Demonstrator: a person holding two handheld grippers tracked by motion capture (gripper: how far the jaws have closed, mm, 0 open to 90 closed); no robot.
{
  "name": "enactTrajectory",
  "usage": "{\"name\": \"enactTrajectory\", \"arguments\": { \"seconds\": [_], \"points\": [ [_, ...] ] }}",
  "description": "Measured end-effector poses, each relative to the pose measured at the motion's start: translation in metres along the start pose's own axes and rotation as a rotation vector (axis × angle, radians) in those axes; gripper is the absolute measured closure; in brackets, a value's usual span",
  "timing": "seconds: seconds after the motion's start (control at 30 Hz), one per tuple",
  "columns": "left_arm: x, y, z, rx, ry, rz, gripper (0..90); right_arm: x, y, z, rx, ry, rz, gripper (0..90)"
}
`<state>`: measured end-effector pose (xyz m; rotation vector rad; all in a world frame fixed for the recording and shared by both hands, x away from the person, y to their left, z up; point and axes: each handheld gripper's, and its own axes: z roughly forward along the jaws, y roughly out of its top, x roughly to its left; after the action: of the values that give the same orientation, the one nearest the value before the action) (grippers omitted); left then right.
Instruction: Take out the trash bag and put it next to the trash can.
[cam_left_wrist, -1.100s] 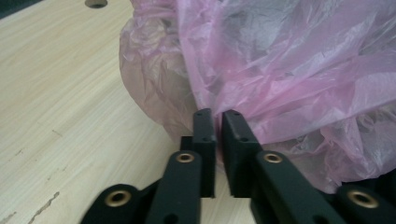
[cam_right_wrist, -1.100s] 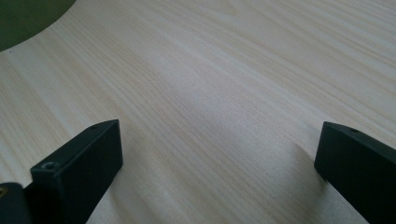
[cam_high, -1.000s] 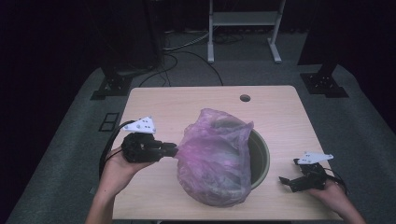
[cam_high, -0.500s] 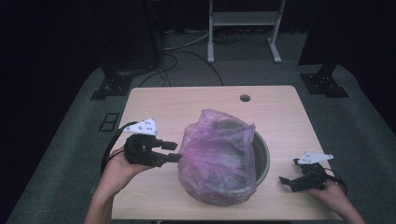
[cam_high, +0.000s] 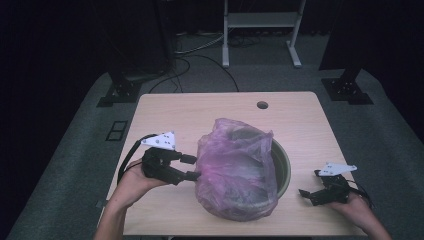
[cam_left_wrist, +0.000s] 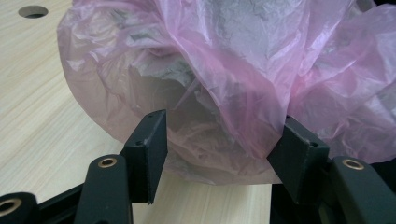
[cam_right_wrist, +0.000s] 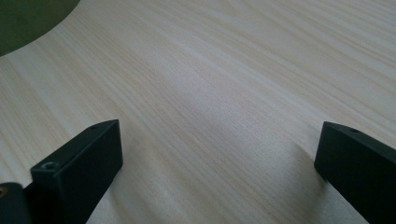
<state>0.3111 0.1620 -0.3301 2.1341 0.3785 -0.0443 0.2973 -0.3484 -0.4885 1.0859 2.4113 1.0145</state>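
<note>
On the table (cam_high: 165, 112): one pink bag (cam_high: 235, 170) (crumpled), one bowl (cam_high: 284, 165).

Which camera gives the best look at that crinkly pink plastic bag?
The high view: the crinkly pink plastic bag shows whole, draped over the round dark-green bowl. The left gripper view shows only its wrinkled side close up; the right gripper view shows bare table instead.

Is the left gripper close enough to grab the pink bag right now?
Probably yes. The left gripper sits right at the pink plastic bag, its jaws just opened, with loose film bulging between them and nothing in the way. They do not yet pinch it.
</note>
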Motion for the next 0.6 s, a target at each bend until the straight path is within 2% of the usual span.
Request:
{"name": "enactTrajectory", "arguments": {
  "seconds": [0.23,0.4,0.6],
  "points": [
    [0.002,-0.002,0.009,0.008,-0.02,0.023,38.0,0.0,0.0,0.0,0.0,0.0,0.0,0.0],
    [0.003,-0.003,0.014,-0.008,-0.04,0.03,37.6,0.0,0.0,0.0,0.001,0.0,0.0,0.0],
    [0.002,-0.002,0.019,-0.018,-0.068,0.041,44.7,0.0,0.0,0.0,0.0,0.0,0.0,0.0]
  ]
}}
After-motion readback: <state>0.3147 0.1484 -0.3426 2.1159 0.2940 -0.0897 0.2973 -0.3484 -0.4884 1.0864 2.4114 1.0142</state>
